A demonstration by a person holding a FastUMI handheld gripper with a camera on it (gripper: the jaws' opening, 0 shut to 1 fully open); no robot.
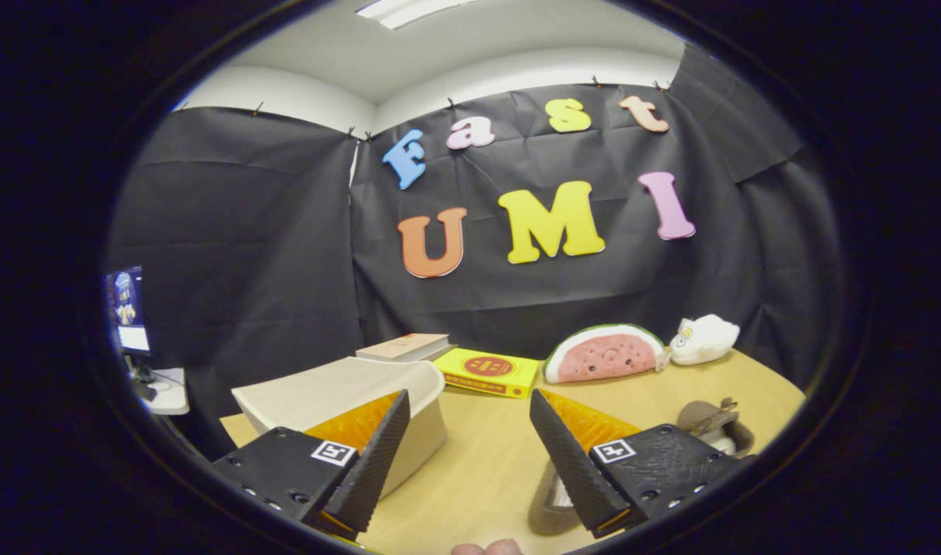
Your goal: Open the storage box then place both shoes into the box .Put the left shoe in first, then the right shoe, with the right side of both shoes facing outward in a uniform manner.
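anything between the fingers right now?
Nothing gripped: the open gripper frames bare table in the gripper view; box behind one finger, shoe behind the other.

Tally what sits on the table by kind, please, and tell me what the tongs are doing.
Storage box: 1, lid shut
Books: 2, a yellow book and a pale book
Plush toys: 2, a watermelon plush and a white plush
Shoes: 2, one shoe beyond the right finger, another shoe beneath it
Total: 7
The tongs are open, holding nothing.

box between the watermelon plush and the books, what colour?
Yellow box with a red round mark on top, clearest in gripper view.
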